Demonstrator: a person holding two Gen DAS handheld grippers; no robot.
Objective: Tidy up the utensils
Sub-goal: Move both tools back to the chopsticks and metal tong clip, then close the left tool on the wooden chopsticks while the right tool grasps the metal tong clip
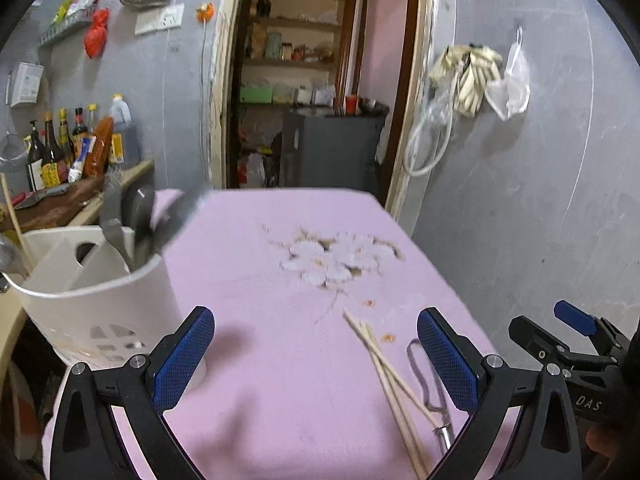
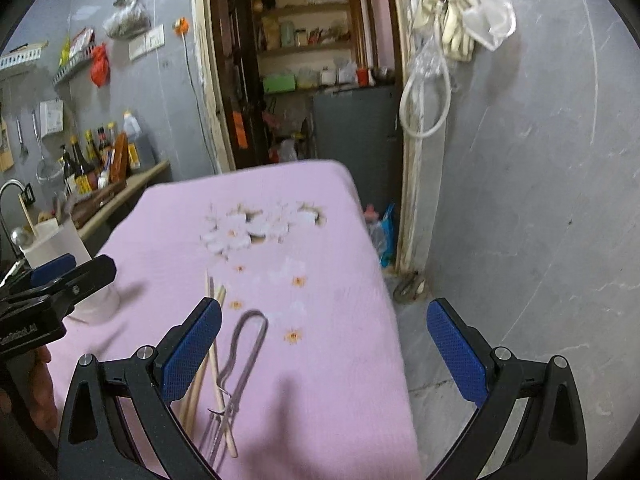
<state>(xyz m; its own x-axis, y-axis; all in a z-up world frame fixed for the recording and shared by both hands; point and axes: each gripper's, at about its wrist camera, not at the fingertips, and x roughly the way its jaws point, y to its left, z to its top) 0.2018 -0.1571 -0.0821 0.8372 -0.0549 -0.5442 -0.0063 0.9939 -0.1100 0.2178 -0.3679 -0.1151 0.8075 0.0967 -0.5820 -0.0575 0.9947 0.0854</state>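
The left claw (image 1: 316, 354) hangs above the pink cloth-covered surface (image 1: 260, 240), its two blue-padded fingers spread wide with nothing between them. It points across the surface toward an open doorway. In the right wrist view the left claw (image 2: 76, 270) shows at the left edge with a hand (image 2: 38, 392) just visible under it.

The right claw (image 2: 324, 350) is likewise spread wide and holds nothing. It sits at the right-hand side of the surface, with its left finger over the cloth and its right finger out past the cloth's edge, above the grey floor. In the left wrist view it appears at the far right edge (image 1: 560, 328), level with the left claw.

A bundle of wooden chopsticks (image 1: 384, 368) lies flat on the cloth, just inside the left claw's right finger, running from near its tip back toward the camera. A bent metal wire utensil (image 1: 424, 384) lies beside them, touching or overlapping them lower down, partly hidden behind that finger. From the right claw, the same chopsticks (image 2: 214, 360) pass under its left finger, and the wire utensil (image 2: 244, 352) lies just inside that finger, within the gap.

A white utensil holder (image 1: 100, 300) stands ahead and left of the left claw, close to its left finger, with grey tools (image 1: 128, 224) upright in it.
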